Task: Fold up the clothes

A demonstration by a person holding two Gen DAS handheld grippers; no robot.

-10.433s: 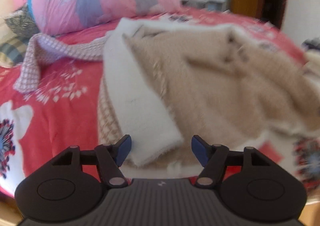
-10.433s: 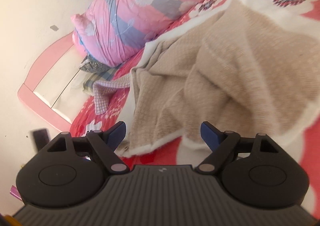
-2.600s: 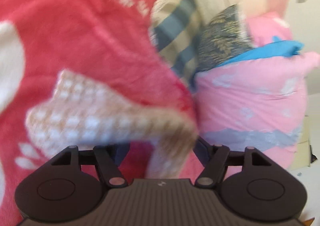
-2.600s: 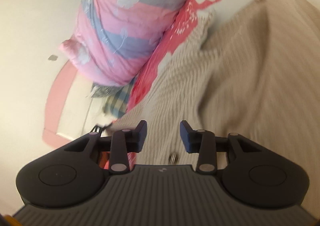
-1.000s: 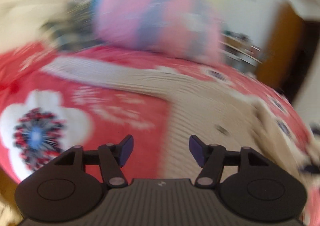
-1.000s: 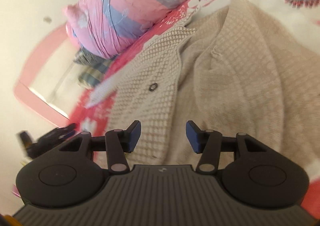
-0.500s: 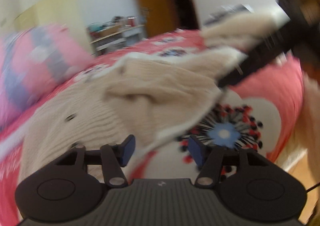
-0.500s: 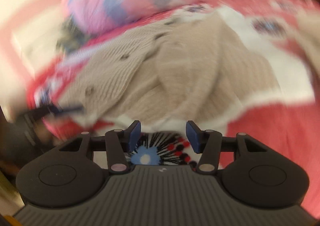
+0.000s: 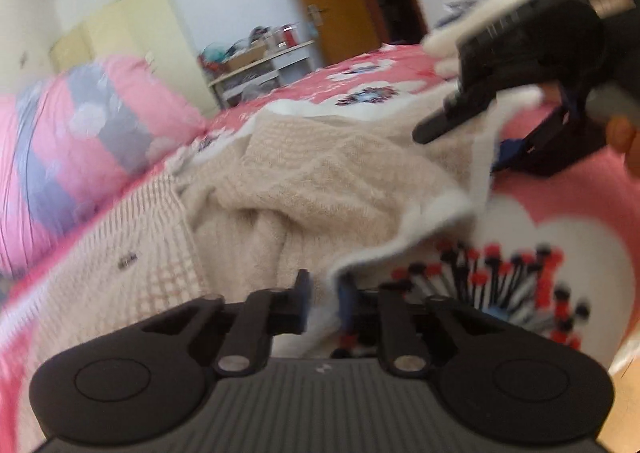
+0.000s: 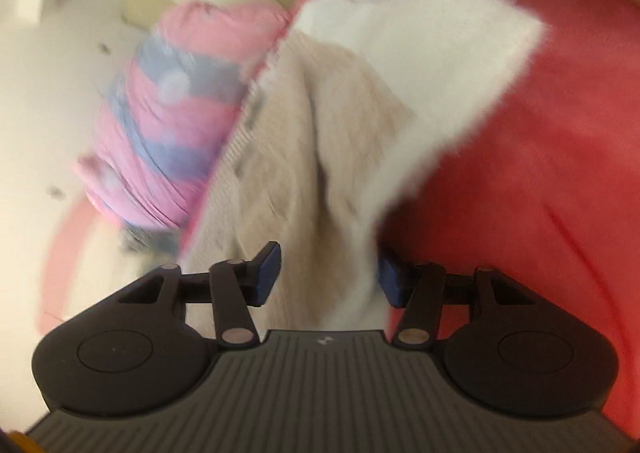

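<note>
So the fuzzy beige knit cardigan with the white fleece lining (image 9: 320, 189) is lying spread across the red floral bed cover (image 9: 560, 213), hem toward the near edge of the bed, below the pink-and-lilac pillow (image 9: 80, 141). The left gripper (image 9: 322, 295) is closing, jaws nearly together on the white hem edge. The right gripper (image 10: 328, 273) is narrowing around the hem too, but isn't pinching yet. I'm guessing two corner grips for flipping it over evenly.

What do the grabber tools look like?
Each gripper is matte black plastic: a ribbed body, two rounded discs, linkage arms with silver pivot pins and blue pads. The left gripper and right gripper look alike. A tiny green light glows on the right one.
</note>
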